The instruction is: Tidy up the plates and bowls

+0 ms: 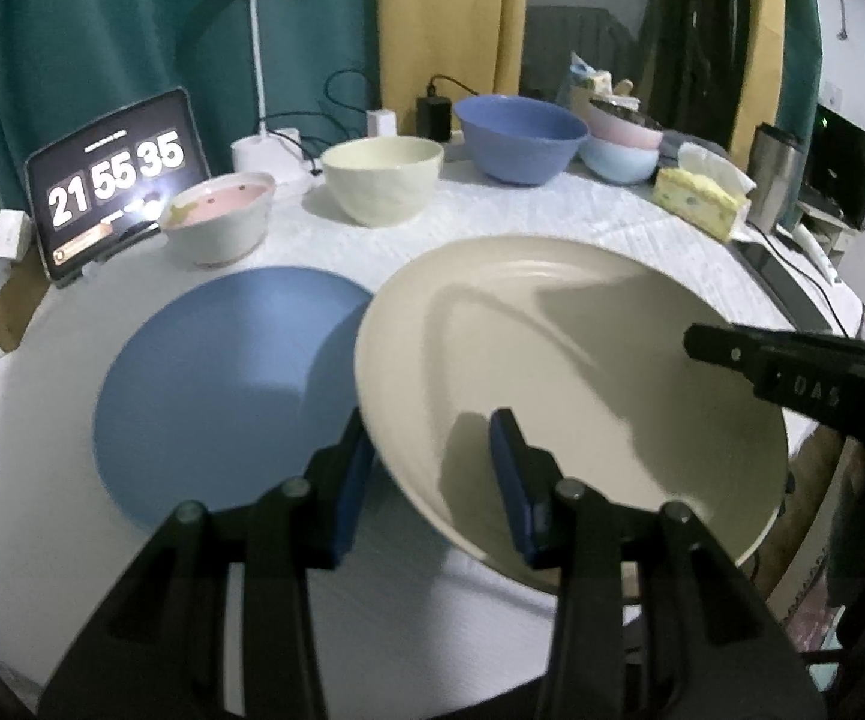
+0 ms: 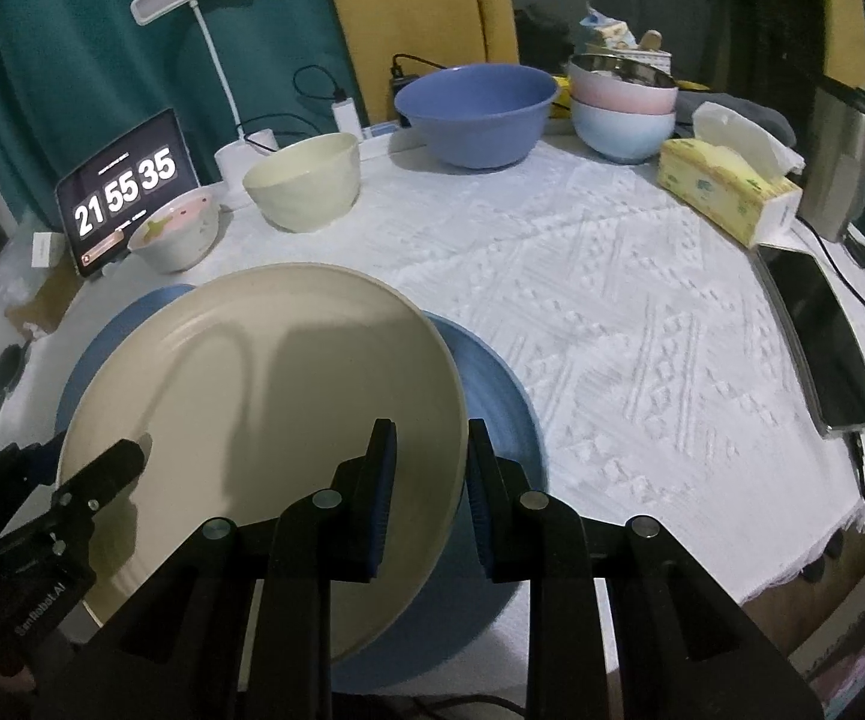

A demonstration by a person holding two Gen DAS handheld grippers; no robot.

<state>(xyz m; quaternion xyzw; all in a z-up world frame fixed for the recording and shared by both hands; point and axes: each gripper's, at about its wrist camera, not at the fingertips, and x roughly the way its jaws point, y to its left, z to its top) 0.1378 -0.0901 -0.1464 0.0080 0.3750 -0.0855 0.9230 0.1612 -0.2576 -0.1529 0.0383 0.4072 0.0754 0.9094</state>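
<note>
Left wrist view: left gripper [image 1: 432,468] straddles the near-left rim of the round cream plate [image 1: 570,396], pads not visibly pinching; right gripper [image 2: 429,495] likewise brackets its right rim, grip unclear; cream plate tilted above the flat blue plate [image 1: 216,384] on the white textured tablecloth [image 2: 642,312]; cream bowl [image 1: 381,180] and big blue bowl [image 1: 519,138] far back.

We are seeing one plate [image 2: 264,420] lying over another plate [image 2: 492,396] at the near left of the table [image 2: 642,330]. Three bowls [image 2: 303,180] are sitting in a row behind them, a bowl stack [image 2: 621,114] far right, and a tissue box [image 2: 726,186] right of that.
</note>
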